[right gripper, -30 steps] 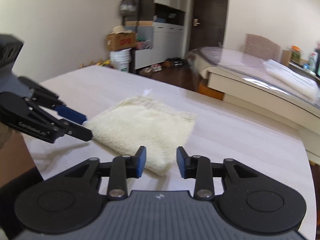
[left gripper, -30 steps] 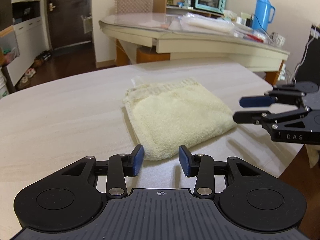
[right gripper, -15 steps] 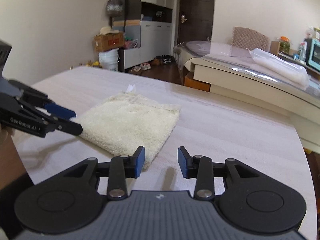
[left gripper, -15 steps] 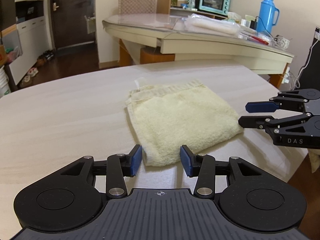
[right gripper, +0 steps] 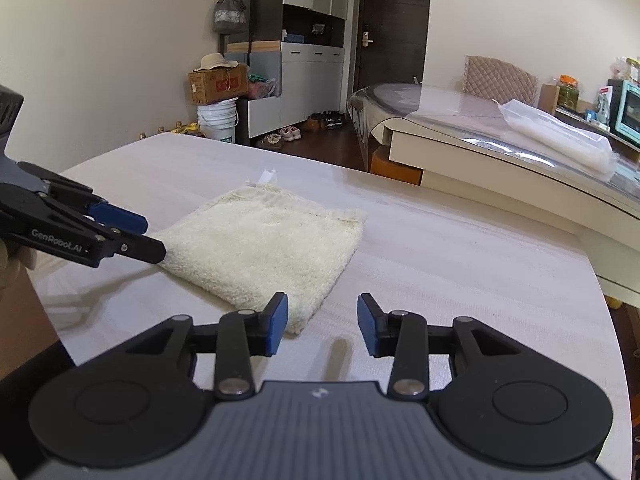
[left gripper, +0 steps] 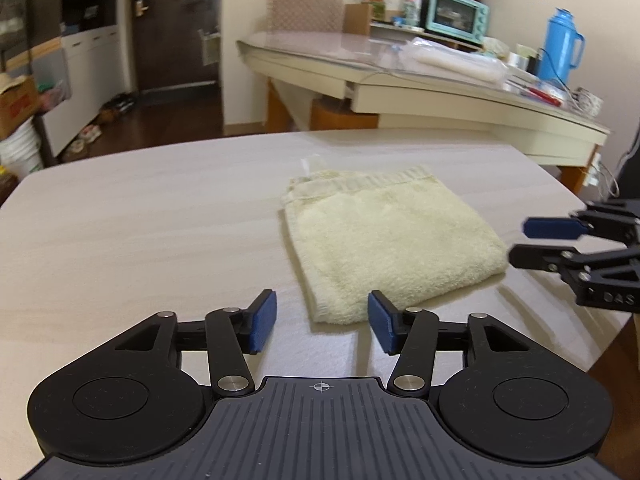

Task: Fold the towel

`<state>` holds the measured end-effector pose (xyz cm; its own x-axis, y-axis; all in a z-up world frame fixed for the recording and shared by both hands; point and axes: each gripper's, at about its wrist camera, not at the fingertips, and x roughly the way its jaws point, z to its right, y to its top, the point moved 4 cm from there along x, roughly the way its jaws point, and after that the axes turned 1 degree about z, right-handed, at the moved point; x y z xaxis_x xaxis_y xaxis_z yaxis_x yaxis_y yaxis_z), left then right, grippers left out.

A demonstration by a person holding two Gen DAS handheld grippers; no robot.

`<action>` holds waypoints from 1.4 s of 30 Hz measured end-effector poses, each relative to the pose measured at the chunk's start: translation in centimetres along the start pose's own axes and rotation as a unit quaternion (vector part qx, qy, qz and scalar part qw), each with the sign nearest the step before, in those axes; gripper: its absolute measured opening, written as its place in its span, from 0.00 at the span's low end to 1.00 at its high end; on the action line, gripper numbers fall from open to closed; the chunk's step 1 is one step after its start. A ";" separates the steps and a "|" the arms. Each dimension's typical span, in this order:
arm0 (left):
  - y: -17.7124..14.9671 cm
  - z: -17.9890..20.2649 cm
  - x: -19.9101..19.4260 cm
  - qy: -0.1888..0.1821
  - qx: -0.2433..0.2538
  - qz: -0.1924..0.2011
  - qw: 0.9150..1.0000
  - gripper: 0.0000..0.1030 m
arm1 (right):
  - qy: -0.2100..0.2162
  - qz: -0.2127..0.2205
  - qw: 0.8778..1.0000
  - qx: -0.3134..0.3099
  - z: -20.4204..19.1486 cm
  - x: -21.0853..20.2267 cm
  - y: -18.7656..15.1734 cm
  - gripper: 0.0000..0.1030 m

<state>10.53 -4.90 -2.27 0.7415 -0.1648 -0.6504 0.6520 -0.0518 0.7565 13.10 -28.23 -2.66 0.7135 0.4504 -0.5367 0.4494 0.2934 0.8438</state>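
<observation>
A pale yellow towel (left gripper: 384,236) lies folded into a thick square on the light wooden table (left gripper: 140,240); it also shows in the right wrist view (right gripper: 264,248). My left gripper (left gripper: 322,322) is open and empty, just short of the towel's near corner. My right gripper (right gripper: 322,330) is open and empty, just off the towel's near right corner. In the left wrist view the right gripper (left gripper: 520,242) shows at the right, beside the towel's edge. In the right wrist view the left gripper (right gripper: 150,234) shows at the left, by the towel's corner.
A second table (left gripper: 440,92) stands behind with a plastic bag, a blue thermos (left gripper: 560,52) and a teal oven (left gripper: 456,14). A white tag (right gripper: 267,176) sticks out at the towel's far corner. Cabinets, a bucket (right gripper: 218,122) and shoes stand by the door.
Both grippers have drawn back a little from the towel and stay open. The towel lies still in its folded square.
</observation>
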 end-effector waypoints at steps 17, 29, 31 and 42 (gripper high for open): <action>-0.3 0.3 -1.4 0.002 -0.022 0.025 0.999 0.91 | -0.020 0.021 0.997 0.073 0.0 -3.3 -0.4 0.93; -0.5 0.6 -2.2 0.016 -0.027 0.015 0.999 0.98 | -0.035 0.018 0.997 0.069 -0.9 -4.5 -0.2 0.99; -0.5 0.5 -2.4 0.028 -0.036 0.013 0.999 0.99 | -0.040 0.017 0.997 0.066 -1.3 -4.7 0.0 0.99; -0.5 -0.2 -3.3 0.018 -0.060 0.026 0.998 1.00 | -0.054 0.014 0.997 0.056 -2.6 -5.6 0.1 0.99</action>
<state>7.79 -4.14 -0.54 0.7783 -0.1289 -0.6145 0.6255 0.0744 0.7766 7.77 -28.53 0.34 0.7783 0.3614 -0.5135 0.4811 0.1823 0.8575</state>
